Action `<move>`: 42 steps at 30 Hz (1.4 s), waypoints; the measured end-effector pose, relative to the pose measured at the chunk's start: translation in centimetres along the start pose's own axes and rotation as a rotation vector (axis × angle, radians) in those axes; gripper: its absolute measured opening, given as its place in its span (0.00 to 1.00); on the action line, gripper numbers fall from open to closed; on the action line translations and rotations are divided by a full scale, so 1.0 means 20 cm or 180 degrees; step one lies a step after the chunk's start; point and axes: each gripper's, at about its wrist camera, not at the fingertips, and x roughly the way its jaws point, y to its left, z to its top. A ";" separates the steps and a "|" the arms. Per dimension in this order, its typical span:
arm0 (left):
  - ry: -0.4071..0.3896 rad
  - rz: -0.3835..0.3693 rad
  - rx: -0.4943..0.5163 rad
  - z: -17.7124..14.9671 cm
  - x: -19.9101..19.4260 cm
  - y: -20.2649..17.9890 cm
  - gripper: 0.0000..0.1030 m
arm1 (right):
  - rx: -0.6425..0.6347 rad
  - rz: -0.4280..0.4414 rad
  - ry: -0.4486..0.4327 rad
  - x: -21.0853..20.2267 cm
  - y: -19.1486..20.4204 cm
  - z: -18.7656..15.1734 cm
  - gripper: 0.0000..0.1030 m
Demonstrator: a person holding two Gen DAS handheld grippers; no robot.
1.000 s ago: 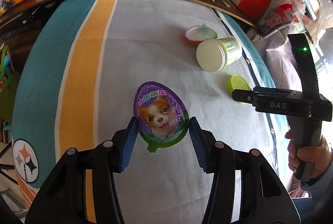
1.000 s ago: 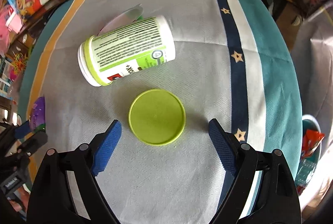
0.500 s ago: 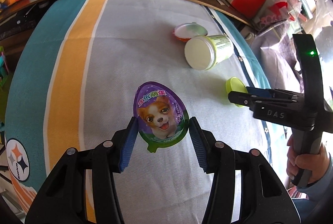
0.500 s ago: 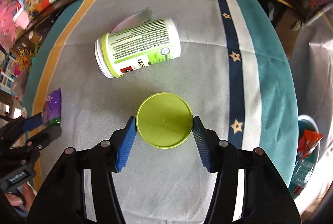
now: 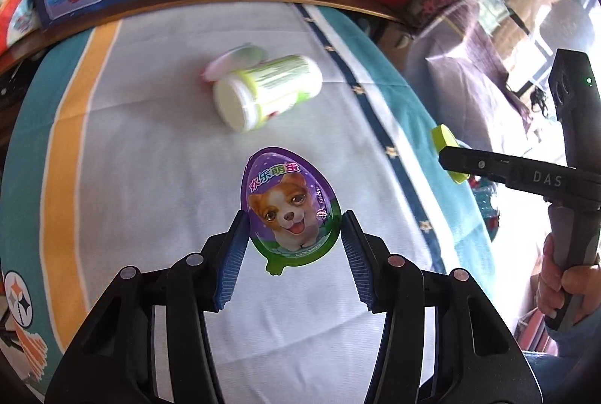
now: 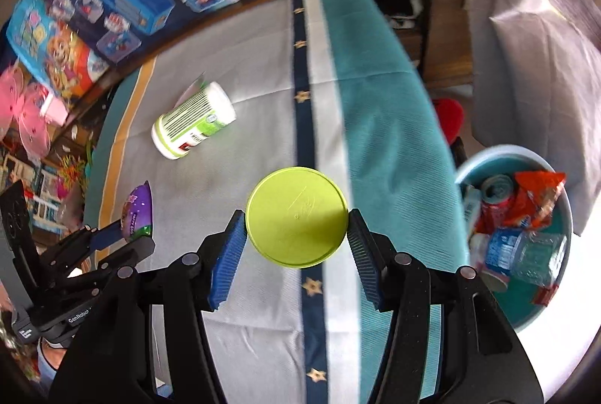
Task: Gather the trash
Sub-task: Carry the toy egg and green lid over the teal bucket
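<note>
We clamp the left claw (image 5: 295, 235) on the egg wrapper (image 5: 291, 207) and the right claw (image 6: 296, 235) on the green lid (image 6: 296, 216), each pinched edgewise for carrying toward the trash bin (image 6: 499, 156) at right of frame.

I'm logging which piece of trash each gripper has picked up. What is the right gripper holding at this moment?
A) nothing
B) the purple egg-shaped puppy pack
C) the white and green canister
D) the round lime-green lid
D: in the right wrist view the right gripper has its blue pads pressed against both edges of the lime-green lid, while the canister lies on the tablecloth.
</note>
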 end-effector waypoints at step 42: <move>0.0511 -0.0235 0.1397 0.03 0.41 -1.41 0.50 | 0.1412 0.0277 -0.0635 -0.54 -1.28 -0.48 0.51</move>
